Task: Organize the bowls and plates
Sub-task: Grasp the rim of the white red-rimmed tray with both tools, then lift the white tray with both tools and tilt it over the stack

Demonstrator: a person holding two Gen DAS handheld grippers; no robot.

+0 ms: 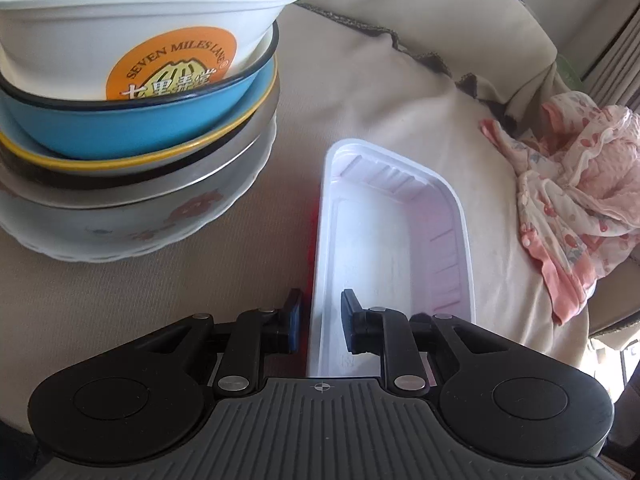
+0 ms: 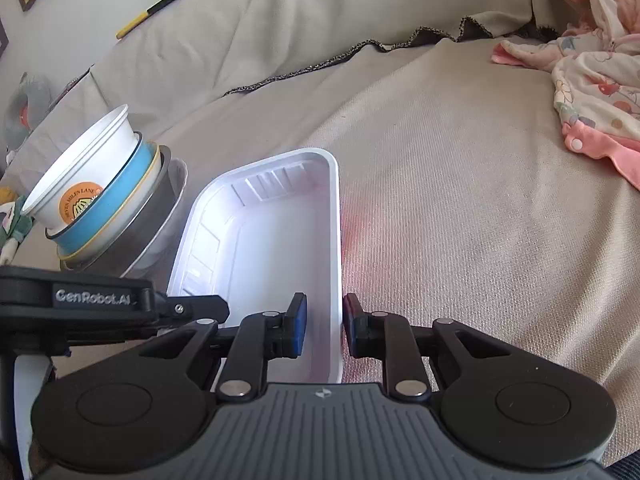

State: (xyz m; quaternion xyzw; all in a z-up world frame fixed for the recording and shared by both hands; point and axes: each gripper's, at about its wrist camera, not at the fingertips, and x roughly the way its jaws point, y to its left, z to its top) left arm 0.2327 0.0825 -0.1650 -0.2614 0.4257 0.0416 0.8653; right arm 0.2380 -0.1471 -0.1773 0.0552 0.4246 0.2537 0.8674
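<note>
I hold the white plastic tray (image 1: 394,240) just beside the bowl stack (image 1: 132,112), left gripper (image 1: 320,320) and right gripper (image 2: 325,326) each clamped on a side wall. It looks light and bendy.

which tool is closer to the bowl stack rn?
Left. The left tool grips the white tray's wall on the side facing the bowl stack. The right tool grips the tray's opposite wall, so the tray lies between it and the stack.
</note>
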